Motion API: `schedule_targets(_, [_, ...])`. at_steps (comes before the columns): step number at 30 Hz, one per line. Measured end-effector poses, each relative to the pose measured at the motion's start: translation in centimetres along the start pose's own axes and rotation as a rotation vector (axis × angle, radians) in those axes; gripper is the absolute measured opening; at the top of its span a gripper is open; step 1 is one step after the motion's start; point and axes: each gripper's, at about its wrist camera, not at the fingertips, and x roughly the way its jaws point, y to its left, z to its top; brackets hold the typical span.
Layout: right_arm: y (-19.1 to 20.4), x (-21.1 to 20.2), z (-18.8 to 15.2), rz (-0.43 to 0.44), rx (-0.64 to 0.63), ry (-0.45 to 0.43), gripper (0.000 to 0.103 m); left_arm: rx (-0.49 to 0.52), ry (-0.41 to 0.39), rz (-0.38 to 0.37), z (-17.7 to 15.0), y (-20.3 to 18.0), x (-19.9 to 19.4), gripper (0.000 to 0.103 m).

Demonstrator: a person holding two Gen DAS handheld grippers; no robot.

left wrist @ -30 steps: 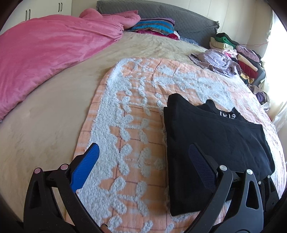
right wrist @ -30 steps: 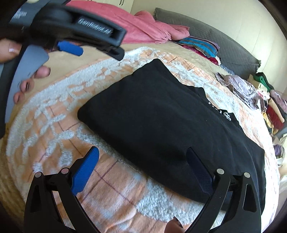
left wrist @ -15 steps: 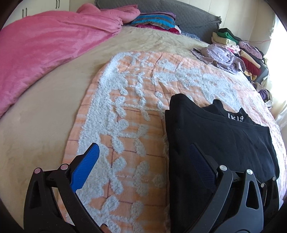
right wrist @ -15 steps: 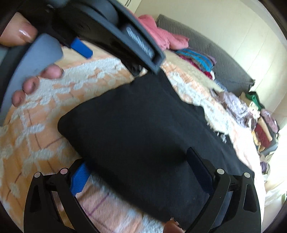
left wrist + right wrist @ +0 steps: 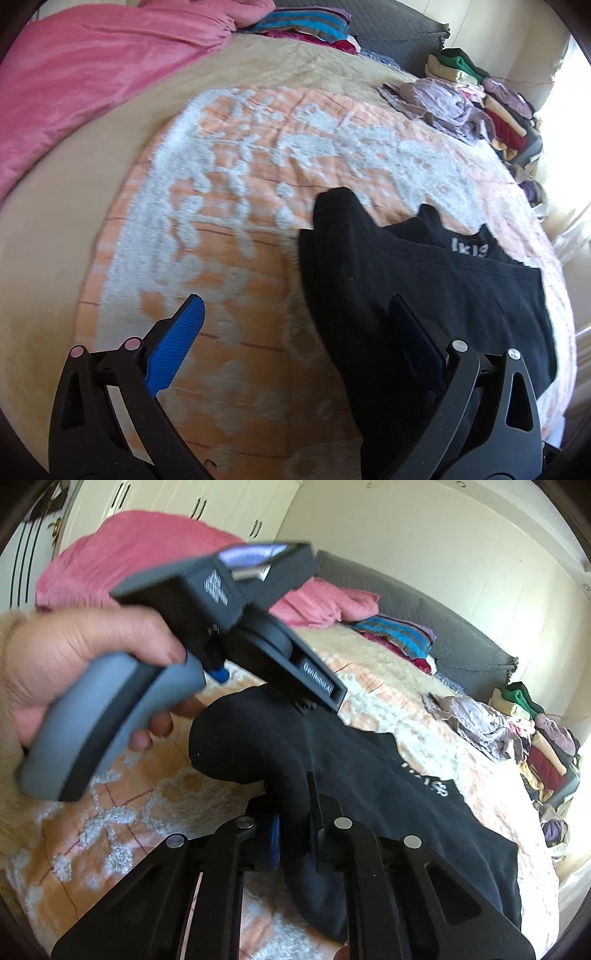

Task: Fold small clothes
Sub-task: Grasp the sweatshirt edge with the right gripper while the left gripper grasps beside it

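Note:
A black shirt [image 5: 424, 295] with white lettering lies folded on an orange and white blanket [image 5: 258, 177] on the bed. My right gripper [image 5: 293, 834] is shut on the shirt's near edge [image 5: 295, 812] and lifts it, so the cloth bunches up. My left gripper [image 5: 295, 332] is open and empty; its right finger is over the shirt's left edge and its left finger over the blanket. The left gripper's body and the hand holding it show in the right wrist view [image 5: 221, 627], above the shirt's far corner.
A pink duvet [image 5: 92, 74] covers the bed's left side. Striped folded cloth [image 5: 306, 26] lies by the grey headboard. A crumpled lilac garment [image 5: 443, 103] and a pile of coloured clothes [image 5: 498, 110] sit at the right edge. White wardrobes [image 5: 166, 502] stand behind.
My right gripper has closed on the shirt's near edge and raised it. My left gripper has moved closer over the shirt's left edge, still open.

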Motion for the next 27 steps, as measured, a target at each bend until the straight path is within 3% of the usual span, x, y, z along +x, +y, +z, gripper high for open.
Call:
schedule_targets(6, [-2.2, -2.3, -0.1, -0.017, 0.096, -0.048, 0.009, -0.02, -0.005, -0.085, 0.5, -2.0, -0.4, 0.091])
schedule_targets(8, [-2.6, -3.0, -0.2, -0.024, 0.116, -0.059, 0.008, -0.021, -0.009, -0.126, 0.7, -3.1, -0.8, 0.061])
schedule_targets(11, [-3.6, -4.1, -0.6, -0.039, 0.152, -0.074, 0.007, -0.003, -0.009, -0.155, 0.9, -4.8, -1.2, 0.031])
schedule_targets(14, [-4.7, -5.0, -1.0, -0.045, 0.199, -0.083, 0.007, 0.045, -0.028, -0.149, 1.1, -7.1, -2.1, 0.022])
schedule_targets(27, [-8.7, -9.0, -3.0, -0.092, 0.346, -0.131, 0.006, 0.157, -0.082, -0.146, 2.0, -14.0, -4.7, 0.019])
